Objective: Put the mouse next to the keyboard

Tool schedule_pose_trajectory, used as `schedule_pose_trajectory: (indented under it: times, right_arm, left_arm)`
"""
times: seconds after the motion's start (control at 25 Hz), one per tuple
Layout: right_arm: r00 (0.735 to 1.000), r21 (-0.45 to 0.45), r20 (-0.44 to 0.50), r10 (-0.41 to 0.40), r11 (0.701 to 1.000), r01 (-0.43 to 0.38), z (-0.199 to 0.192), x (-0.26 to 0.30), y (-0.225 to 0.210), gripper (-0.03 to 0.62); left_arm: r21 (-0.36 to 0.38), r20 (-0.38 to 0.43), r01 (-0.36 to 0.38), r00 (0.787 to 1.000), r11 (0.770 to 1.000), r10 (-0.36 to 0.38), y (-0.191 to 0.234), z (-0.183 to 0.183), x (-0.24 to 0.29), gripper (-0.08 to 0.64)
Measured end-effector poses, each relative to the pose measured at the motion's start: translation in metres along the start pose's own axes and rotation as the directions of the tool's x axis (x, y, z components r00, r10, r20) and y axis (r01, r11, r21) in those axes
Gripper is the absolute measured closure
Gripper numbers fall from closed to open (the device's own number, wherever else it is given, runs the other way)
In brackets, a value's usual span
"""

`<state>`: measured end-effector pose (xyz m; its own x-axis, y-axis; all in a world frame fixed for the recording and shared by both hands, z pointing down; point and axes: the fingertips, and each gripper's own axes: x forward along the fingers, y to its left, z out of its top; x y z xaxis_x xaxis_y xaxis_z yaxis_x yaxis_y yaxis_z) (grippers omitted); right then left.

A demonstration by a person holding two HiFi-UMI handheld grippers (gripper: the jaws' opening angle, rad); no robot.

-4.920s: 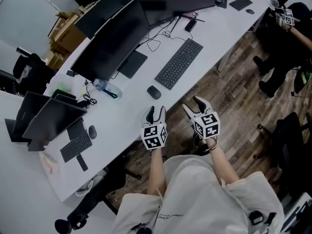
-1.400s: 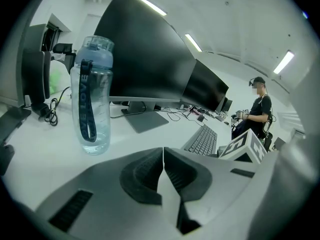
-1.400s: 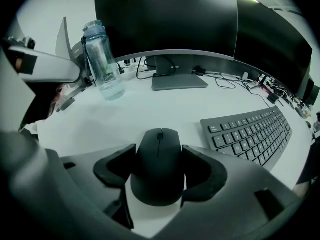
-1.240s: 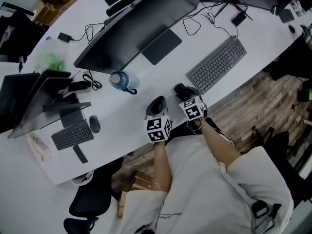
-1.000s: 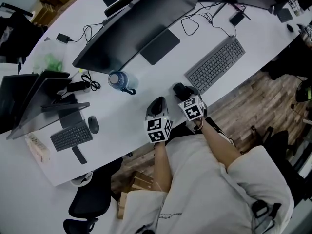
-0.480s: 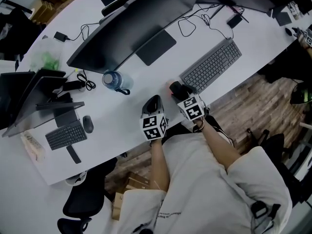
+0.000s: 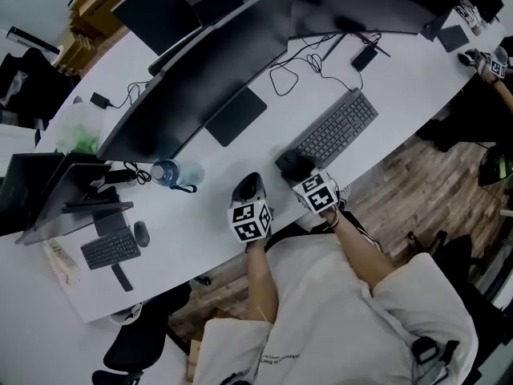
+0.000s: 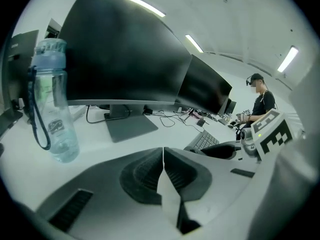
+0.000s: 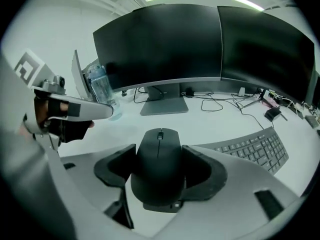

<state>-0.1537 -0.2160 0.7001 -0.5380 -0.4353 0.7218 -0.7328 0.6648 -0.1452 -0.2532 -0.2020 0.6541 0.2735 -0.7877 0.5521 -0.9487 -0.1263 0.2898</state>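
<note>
Mouse (image 9: 158,159): clamped in right gripper (image 9: 160,178), seemingly off the desk.
Keyboard (image 9: 255,151): just right; set-down remains.
Left gripper (image 8: 163,171): closed, empty.

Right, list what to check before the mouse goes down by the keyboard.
1. Grip of right tongs on mouse: ok, pads on both its sides.
2. State of left tongs: ok, shut and empty.
3. Bare desk beside keyboard: ok.
4. Room between water bottle and that spot: ok, bottle stands well off.
5. Height of mouse above desk: cannot tell.
6. Placement done: not ok, mouse held.
</note>
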Motion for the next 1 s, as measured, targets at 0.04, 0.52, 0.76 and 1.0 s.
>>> schedule_pose_trajectory:
  times: [0.04,0.52,0.76,1.0]
  right_arm:
    - [1.0,-0.018,0.008,-0.001,1.0,0.001,0.002,-0.005,-0.01,0.293]
    - [0.993,-0.011,0.089,-0.078,0.997,0.079,0.019,-0.056,-0.141,0.292]
    - [0.989,0.013,0.111,-0.099,0.995,0.099,0.016,-0.071,-0.184,0.293]
    - [0.984,0.026,0.134,-0.114,0.993,0.111,0.015,-0.086,-0.225,0.293]
  left_arm:
    - [0.005,0.008,-0.001,1.0,1.0,0.001,-0.009,0.005,0.005,0.537]
    - [0.052,0.049,-0.01,0.999,0.999,0.007,-0.1,0.043,0.051,0.537]
    - [0.077,0.059,0.0,0.998,0.997,-0.004,-0.133,0.056,0.074,0.537]
    - [0.111,0.072,0.013,0.997,0.994,-0.022,-0.17,0.066,0.096,0.537]
